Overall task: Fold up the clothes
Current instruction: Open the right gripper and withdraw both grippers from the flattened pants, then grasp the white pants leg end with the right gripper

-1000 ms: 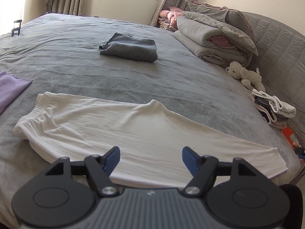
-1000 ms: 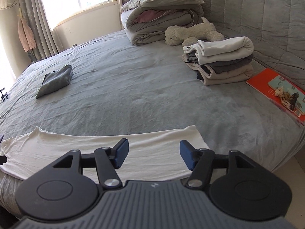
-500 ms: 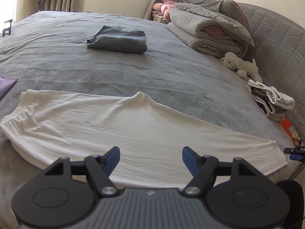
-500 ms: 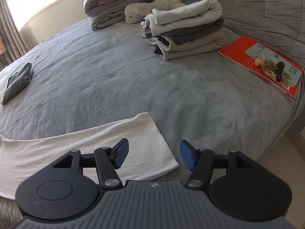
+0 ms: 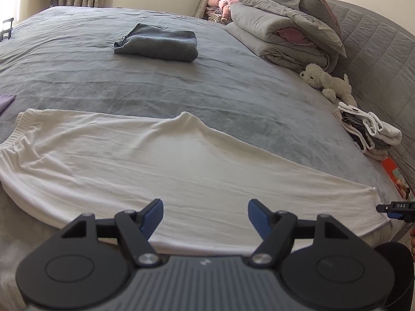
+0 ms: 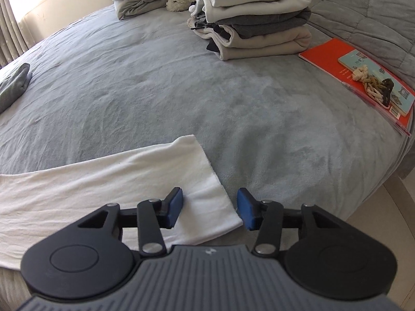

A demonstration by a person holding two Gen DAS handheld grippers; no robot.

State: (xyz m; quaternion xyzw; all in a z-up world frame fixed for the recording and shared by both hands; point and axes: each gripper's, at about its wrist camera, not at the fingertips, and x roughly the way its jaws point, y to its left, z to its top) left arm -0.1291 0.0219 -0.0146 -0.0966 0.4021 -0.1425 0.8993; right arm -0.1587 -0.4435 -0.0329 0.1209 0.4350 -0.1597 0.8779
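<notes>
White trousers (image 5: 160, 165) lie flat across the near side of the grey bed (image 5: 233, 90), waistband at the left, leg end at the right. My left gripper (image 5: 205, 213) is open just above the near edge of the cloth, nothing between its fingers. In the right wrist view the leg end (image 6: 192, 181) lies between the blue pads of my open right gripper (image 6: 210, 208), whose fingers straddle the hem corner without pinching it. The tip of the right gripper (image 5: 396, 208) shows at the right edge of the left wrist view.
A folded grey garment (image 5: 158, 42) lies far back. A stack of folded clothes (image 6: 256, 18), a white plush toy (image 5: 326, 80) and rolled duvets (image 5: 285, 33) sit near the headboard. An orange book (image 6: 363, 77) with a rope toy lies at the right. A purple cloth (image 5: 5, 101) is at the left.
Both grippers moved lower and closer to the trousers. The right gripper swung right, onto the hem corner, and its fingers closed in somewhat.
</notes>
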